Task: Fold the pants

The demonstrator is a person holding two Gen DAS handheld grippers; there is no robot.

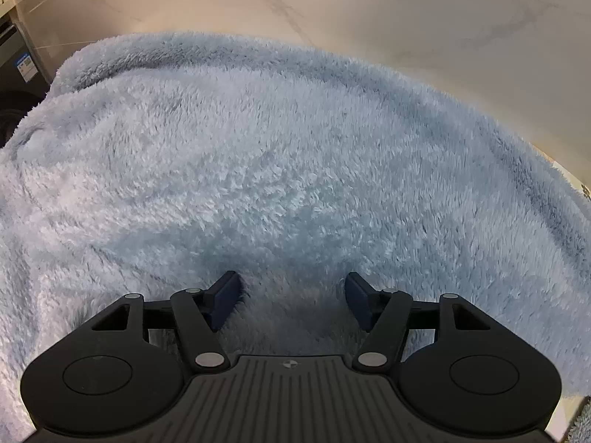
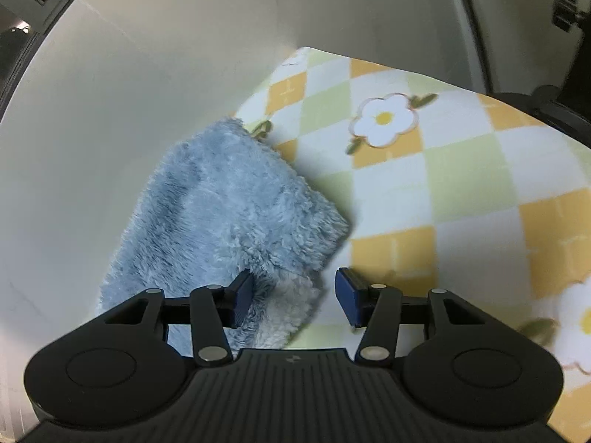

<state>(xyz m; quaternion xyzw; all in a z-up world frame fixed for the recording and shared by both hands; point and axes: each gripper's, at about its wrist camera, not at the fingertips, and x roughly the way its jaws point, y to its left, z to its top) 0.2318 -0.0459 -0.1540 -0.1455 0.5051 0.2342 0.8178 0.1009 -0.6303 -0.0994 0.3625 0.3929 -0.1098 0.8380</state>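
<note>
Fluffy light-blue fleece pants fill most of the left wrist view as a broad, rumpled spread. My left gripper points steeply down just over them, jaws open, with only fleece below the gap and neither pad pressing. In the right wrist view one narrow end of the pants hangs over the edge of a checked tablecloth. My right gripper is open at the near part of that end. Its left pad is against the pile, while the right pad stands apart over the cloth.
The tablecloth has yellow, green and white checks with white flowers. Pale floor lies beyond its left edge. Past the pants is a pale marbled surface, and a dark appliance stands at the far left.
</note>
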